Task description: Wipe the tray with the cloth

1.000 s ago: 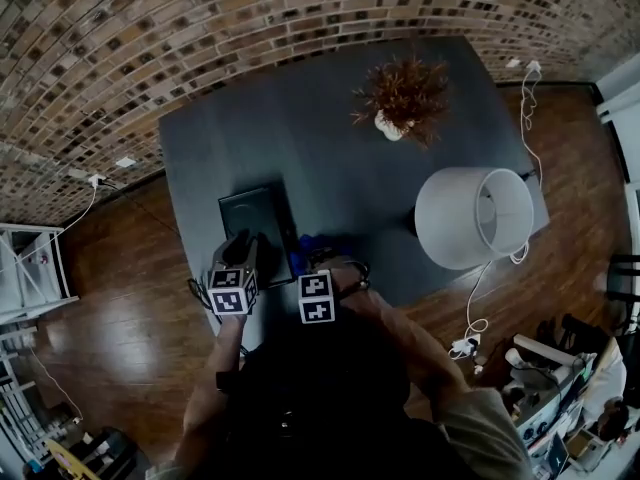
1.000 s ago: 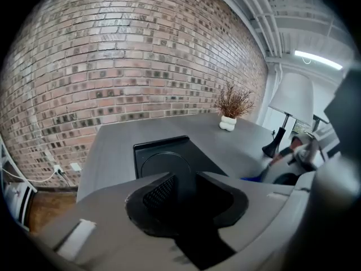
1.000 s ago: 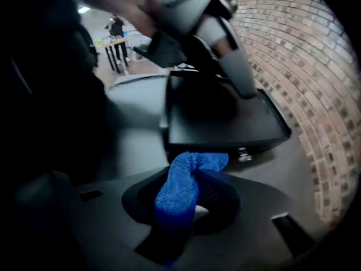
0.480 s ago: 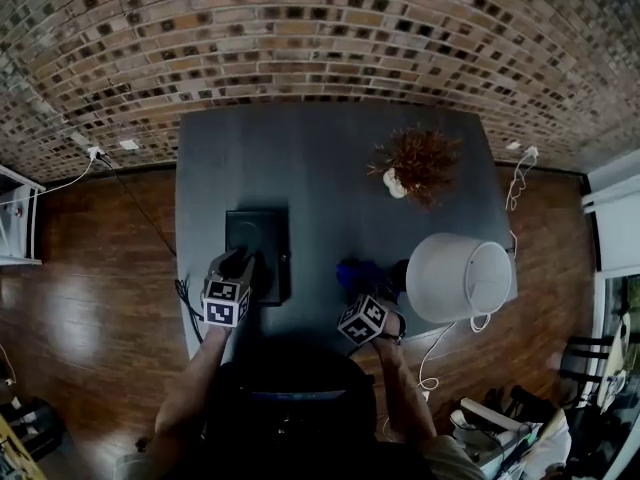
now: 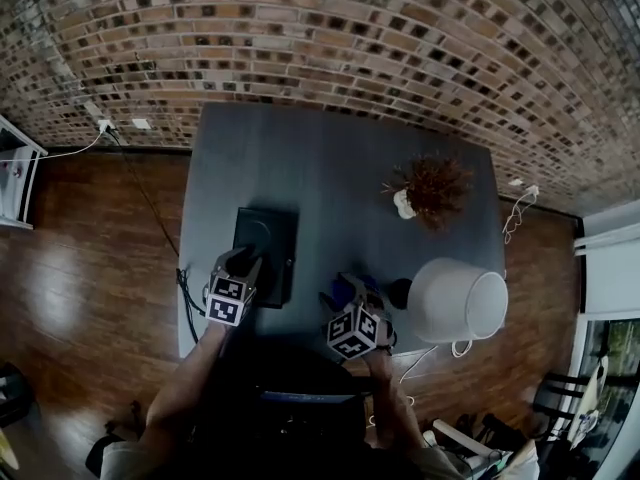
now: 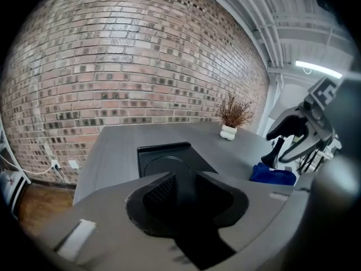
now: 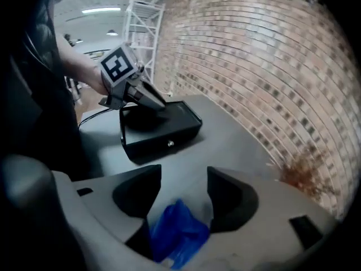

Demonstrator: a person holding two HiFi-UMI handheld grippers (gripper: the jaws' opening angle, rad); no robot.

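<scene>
The black tray [image 5: 265, 248] lies on the dark grey table [image 5: 330, 168]. My left gripper [image 5: 243, 264] is at the tray's near edge, shut on its rim; in the left gripper view the tray [image 6: 166, 157] runs in between the pads of my left gripper [image 6: 185, 188]. To the tray's right, the blue cloth [image 5: 343, 286] lies crumpled on the table. My right gripper [image 5: 355, 303] hangs just above it. Its jaws have just been opening, and the cloth [image 7: 177, 236] lies loose below my right gripper [image 7: 183, 179], with no pad pressing on it.
A white lamp shade [image 5: 450, 298] stands close to the right of the cloth, with its dark base beside it. A dried plant in a small white pot [image 5: 428, 190] is at the back right. Cables hang off the table's left and right edges.
My right gripper moved right, away from the tray, with the blue cloth, rose and let it go. My left gripper stayed on the tray's near edge.
</scene>
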